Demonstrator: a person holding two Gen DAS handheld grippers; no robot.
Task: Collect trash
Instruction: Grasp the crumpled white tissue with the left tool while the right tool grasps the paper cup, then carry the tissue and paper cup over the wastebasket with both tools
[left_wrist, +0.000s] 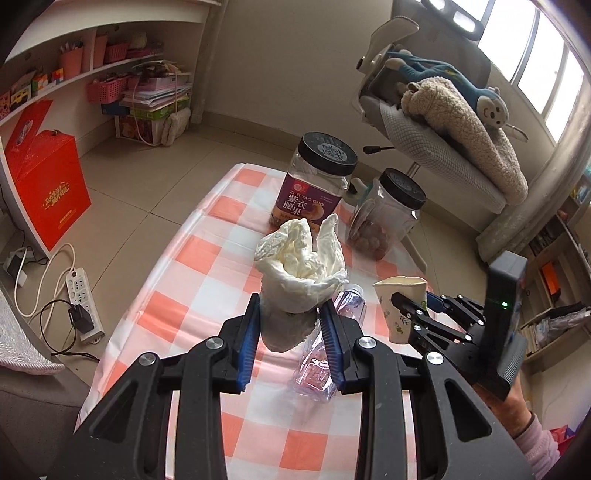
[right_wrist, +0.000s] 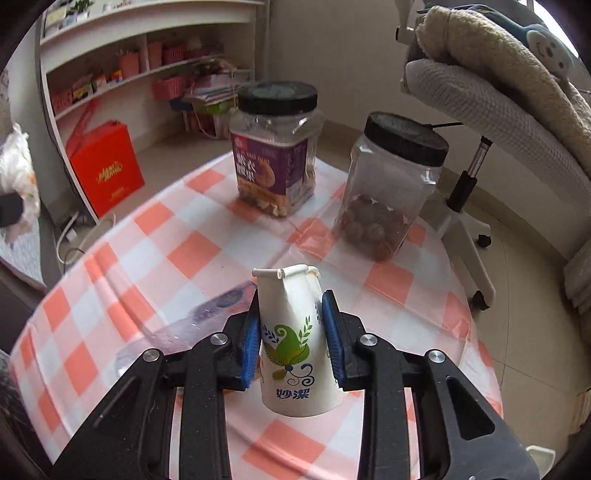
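Gripping a crumpled white tissue wad (left_wrist: 301, 280) between its blue-padded fingers, the left claw (left_wrist: 291, 332) holds it lifted above the counter with the orange-and-white checked cloth (left_wrist: 207, 273); under the wad a clear, crushed plastic bottle (left_wrist: 325, 354) lies on the cloth; to its right the right claw (left_wrist: 410, 314) clamps a white paper cup with a green leaf print (left_wrist: 400, 306); farther back stand a black-lidded clear jar with a purple label (left_wrist: 314, 184) and a second, unlabelled black-lidded clear jar (left_wrist: 388, 214).

In the right wrist view the right claw (right_wrist: 291, 347) is closed on the paper cup (right_wrist: 291, 339), squeezed at its middle, rim (right_wrist: 284, 273) creased and pointing away; the cup hangs above the checked counter (right_wrist: 388, 280); the plastic bottle (right_wrist: 192, 325) lies on the cloth just left of it; the purple-labelled jar (right_wrist: 275, 147) and the plain jar (right_wrist: 388, 184) stand well beyond, apart from each other.
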